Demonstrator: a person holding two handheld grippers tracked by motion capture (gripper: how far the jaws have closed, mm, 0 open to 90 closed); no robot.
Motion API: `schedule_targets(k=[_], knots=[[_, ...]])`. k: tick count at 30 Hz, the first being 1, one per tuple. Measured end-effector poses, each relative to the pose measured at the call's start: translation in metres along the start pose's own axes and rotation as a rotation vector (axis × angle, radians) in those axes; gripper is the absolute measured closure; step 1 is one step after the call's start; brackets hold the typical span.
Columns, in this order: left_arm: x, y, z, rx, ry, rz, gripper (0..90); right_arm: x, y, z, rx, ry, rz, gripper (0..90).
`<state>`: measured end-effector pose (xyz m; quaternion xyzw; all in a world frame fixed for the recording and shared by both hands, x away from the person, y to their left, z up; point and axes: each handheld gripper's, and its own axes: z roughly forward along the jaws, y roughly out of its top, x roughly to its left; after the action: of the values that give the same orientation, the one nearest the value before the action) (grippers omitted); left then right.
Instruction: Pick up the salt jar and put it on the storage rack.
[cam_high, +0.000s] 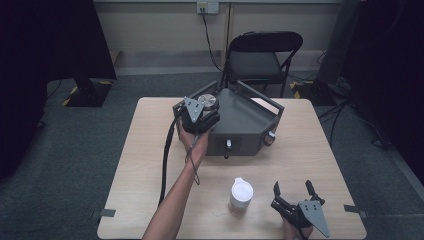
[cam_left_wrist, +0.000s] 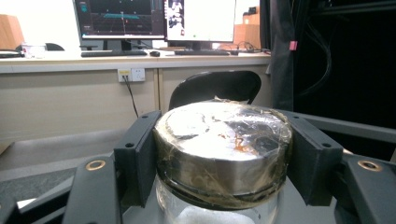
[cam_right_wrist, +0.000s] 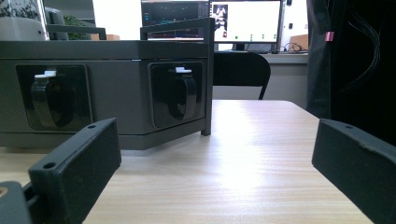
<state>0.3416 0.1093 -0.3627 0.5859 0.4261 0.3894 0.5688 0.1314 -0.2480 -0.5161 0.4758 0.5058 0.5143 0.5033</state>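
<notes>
At the far left of the high view a dark curtain (cam_high: 47, 45) fills the upper left corner, with grey carpet (cam_high: 75, 150) below it. A bare forearm (cam_high: 175, 200) rises from the bottom edge toward the middle of the frame, and a black cable (cam_high: 165, 160) trails down beside it across the wooden tabletop (cam_high: 145, 165). The left gripper (cam_high: 202, 112) sits just left of centre, over the left corner of a dark grey box (cam_high: 240, 125) that stands on the tabletop. Its jaws are clenched on the metal lid (cam_high: 208, 101) of a glass jar. In the left gripper view the lid (cam_left_wrist: 223, 149) is pressed between the two black jaws, wrapped in shiny film, with the clear glass of the jar (cam_left_wrist: 210, 212) showing under it near the bottom edge. The box has low rails along its top edges and small latches on its front faces; in the right gripper view two latches (cam_right_wrist: 180, 95) show in recessed panels.

Behind the box, at upper centre, stands a black folding chair (cam_high: 262, 57), and a wall socket (cam_high: 207, 7) sits above it. Below centre, a white container (cam_high: 241, 196) stands alone on the tabletop, well apart from the box. Just to its right, at the lower right, the right gripper (cam_high: 294, 190) rests near the tabletop's near edge with its jaws released and spread wide, gripping nothing. In the right gripper view bare wood lies between them and the box stands ahead at the left.
</notes>
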Motion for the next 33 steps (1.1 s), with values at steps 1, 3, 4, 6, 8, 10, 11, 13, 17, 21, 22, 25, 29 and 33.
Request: schedule_targets(k=[1, 3, 4, 6, 8, 10, 11, 13, 17, 21, 22, 25, 29, 33], knots=[[0.0003, -0.0005, 0.0006, 0.006, -0.003, 0.002, 34.5, 0.0000, 0.0000, 0.0000, 0.000, 0.000, 0.000, 0.0], [-0.0002, -0.0014, 0.0009, 0.013, -0.002, 0.008, 34.5, 0.0000, 0.0000, 0.0000, 0.000, 0.000, 0.001, 0.0], [-0.0007, -0.0023, 0.0011, 0.016, 0.001, 0.011, 34.5, 0.0001, -0.0001, 0.0000, 0.000, -0.001, 0.000, 0.0], [0.0000, -0.0034, 0.0016, 0.022, 0.000, 0.015, 34.5, 0.0001, -0.0001, 0.0001, -0.001, 0.000, -0.001, 0.0], [0.0014, -0.0056, 0.0018, 0.021, -0.001, 0.014, 34.5, 0.0002, 0.0000, 0.0000, 0.000, -0.001, 0.000, 0.0], [0.0006, -0.0056, 0.0017, 0.021, 0.004, 0.014, 34.5, 0.0002, 0.0002, 0.0002, 0.002, -0.001, 0.000, 0.0], [0.0001, -0.0057, 0.0017, 0.020, 0.005, 0.018, 34.5, 0.0002, 0.0002, 0.0002, 0.002, -0.001, 0.000, 0.0], [0.0003, -0.0054, 0.0018, 0.023, 0.005, 0.019, 34.5, 0.0003, 0.0001, 0.0001, 0.001, -0.002, 0.000, 0.0], [0.0005, -0.0039, 0.0019, 0.030, 0.006, 0.020, 34.4, 0.0003, 0.0003, 0.0002, 0.002, -0.002, 0.000, 0.0], [0.0003, -0.0068, 0.0020, 0.021, 0.006, 0.012, 34.4, 0.0004, 0.0002, 0.0002, 0.002, -0.002, -0.001, 0.0], [0.0004, -0.0063, 0.0020, 0.023, 0.006, 0.011, 34.4, 0.0004, 0.0002, 0.0002, 0.001, -0.003, 0.000, 0.0], [0.0009, -0.0059, 0.0019, 0.025, 0.004, 0.009, 34.4, 0.0005, 0.0003, 0.0002, 0.002, -0.002, -0.001, 0.0], [0.0025, -0.0041, 0.0020, 0.032, -0.001, 0.004, 34.4, 0.0004, 0.0003, 0.0002, 0.002, -0.002, -0.001, 0.0], [0.0028, -0.0034, 0.0020, 0.035, -0.003, 0.004, 34.4, 0.0004, 0.0004, 0.0002, 0.003, -0.002, -0.001, 0.0]])
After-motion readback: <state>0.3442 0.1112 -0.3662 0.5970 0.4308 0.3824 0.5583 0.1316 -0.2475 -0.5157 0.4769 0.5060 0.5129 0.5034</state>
